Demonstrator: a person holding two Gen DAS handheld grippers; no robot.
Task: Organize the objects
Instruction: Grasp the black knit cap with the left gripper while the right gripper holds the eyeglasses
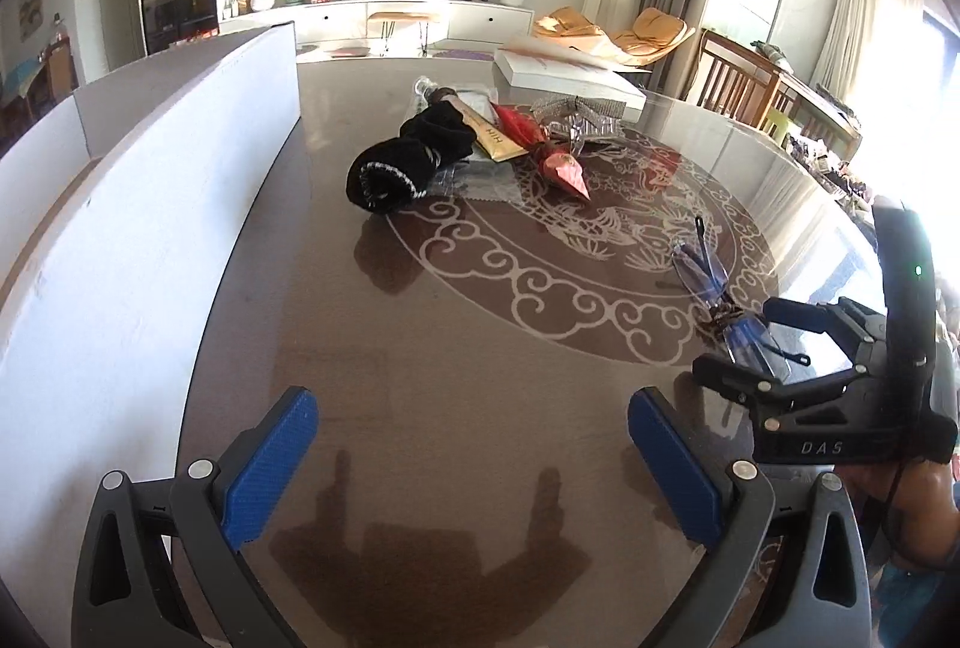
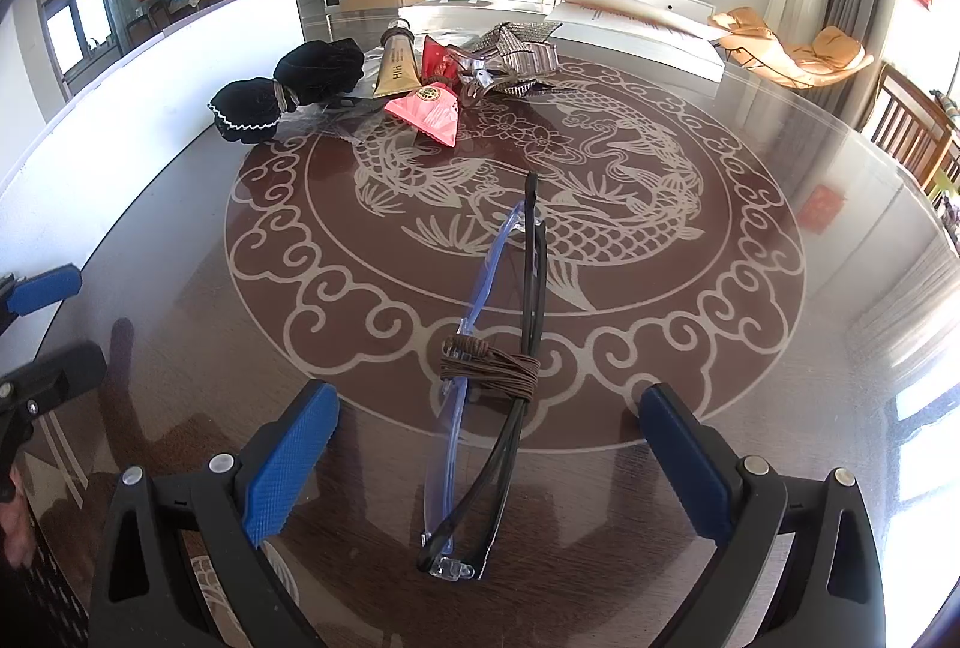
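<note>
Glasses lie folded on the table, bound around the middle with a brown cord. There seem to be two pairs in the bundle, one with a blue frame and one with a black frame. In the right wrist view the bundle sits between the two blue fingers of the right gripper, and its long axis runs almost straight away from the camera — so it lies along the fingers, not across them. The fingers stand wide apart and do not touch the frames; whether they are at table height I cannot tell.

The left gripper is also spread apart and holds nothing. It hovers over a bare part of the table, well apart from the glasses, so the right hand is clearly the nearer one. In my judgement a closing of the right fingers would catch the bundle by its thin sides, near the cord.

Farther back lies a small pile: a black cloth roll, a gold tube, a pink packet and something silver and shiny. A white box stands along the left edge of the table — possibly the place for the objects.
</note>
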